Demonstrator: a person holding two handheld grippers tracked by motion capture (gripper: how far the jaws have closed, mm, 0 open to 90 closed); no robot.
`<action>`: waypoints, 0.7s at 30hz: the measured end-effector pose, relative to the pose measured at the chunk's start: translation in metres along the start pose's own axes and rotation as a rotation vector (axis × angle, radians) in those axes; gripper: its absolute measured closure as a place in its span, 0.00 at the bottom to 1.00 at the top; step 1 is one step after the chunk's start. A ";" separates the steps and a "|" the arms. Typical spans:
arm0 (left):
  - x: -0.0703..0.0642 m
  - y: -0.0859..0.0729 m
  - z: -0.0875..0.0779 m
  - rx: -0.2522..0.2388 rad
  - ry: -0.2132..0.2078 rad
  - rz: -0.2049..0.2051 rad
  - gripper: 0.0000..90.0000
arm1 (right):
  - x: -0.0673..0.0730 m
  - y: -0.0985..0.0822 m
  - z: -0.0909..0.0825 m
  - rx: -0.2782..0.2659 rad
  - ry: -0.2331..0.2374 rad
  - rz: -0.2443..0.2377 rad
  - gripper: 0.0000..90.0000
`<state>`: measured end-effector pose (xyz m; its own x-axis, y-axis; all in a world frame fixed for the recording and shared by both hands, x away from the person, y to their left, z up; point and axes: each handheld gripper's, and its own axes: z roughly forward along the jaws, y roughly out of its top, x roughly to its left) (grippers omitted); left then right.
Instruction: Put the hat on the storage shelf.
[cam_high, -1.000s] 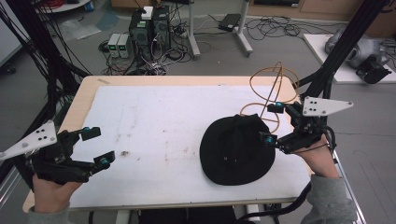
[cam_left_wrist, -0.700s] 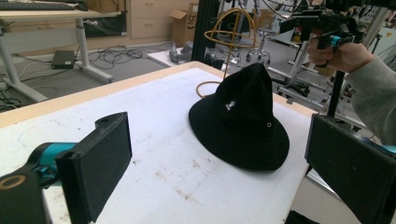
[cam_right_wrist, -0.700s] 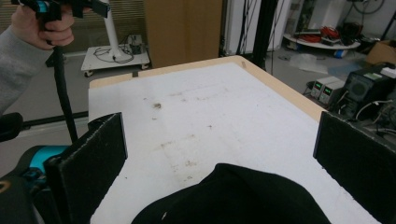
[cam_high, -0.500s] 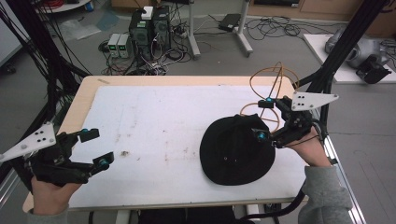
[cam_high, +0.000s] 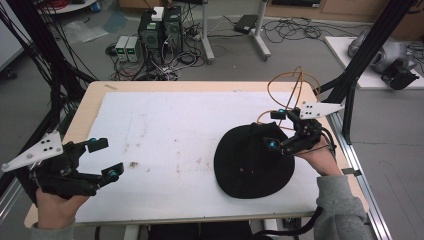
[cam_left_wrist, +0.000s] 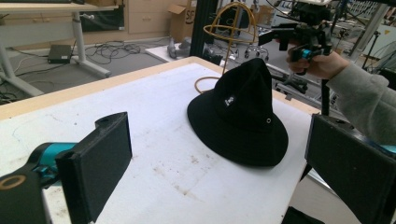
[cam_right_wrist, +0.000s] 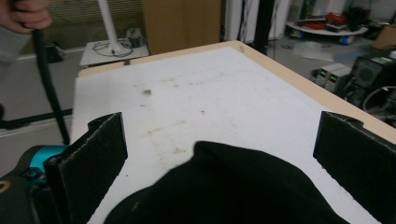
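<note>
Hat (cam_high: 252, 162) on table (cam_high: 165, 125) right side, wire stand (cam_high: 292, 90) behind it.

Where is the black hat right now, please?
In the high view the hat lies on the table's right side, under the right gripper.

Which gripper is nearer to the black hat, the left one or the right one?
The right. The right gripper is open directly over the black hat; the left gripper is open far across the table, apart from it.

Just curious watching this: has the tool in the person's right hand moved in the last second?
Yes. The right tool has moved left, from beside the hat's right edge to over its crown, away from the table's right edge.
</note>
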<state>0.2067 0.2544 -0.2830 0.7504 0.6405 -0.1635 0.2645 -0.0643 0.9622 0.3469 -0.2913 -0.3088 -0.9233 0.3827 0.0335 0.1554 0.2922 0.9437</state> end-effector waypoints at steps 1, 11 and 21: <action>0.000 0.000 0.000 0.000 0.000 -0.002 0.09 | -0.002 -0.002 0.001 -0.001 -0.006 0.007 0.02; -0.001 0.000 0.003 0.008 -0.008 0.003 0.09 | -0.011 -0.016 0.015 0.030 -0.042 0.025 0.02; -0.002 0.001 0.003 0.008 -0.009 0.001 0.09 | -0.014 -0.019 0.025 0.072 -0.042 0.030 0.05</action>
<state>0.2068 0.2511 -0.2824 0.7563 0.6332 -0.1644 0.2682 -0.0710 0.9607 0.3656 -0.2805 -0.3351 -0.9023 0.4286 0.0460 0.2091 0.3418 0.9162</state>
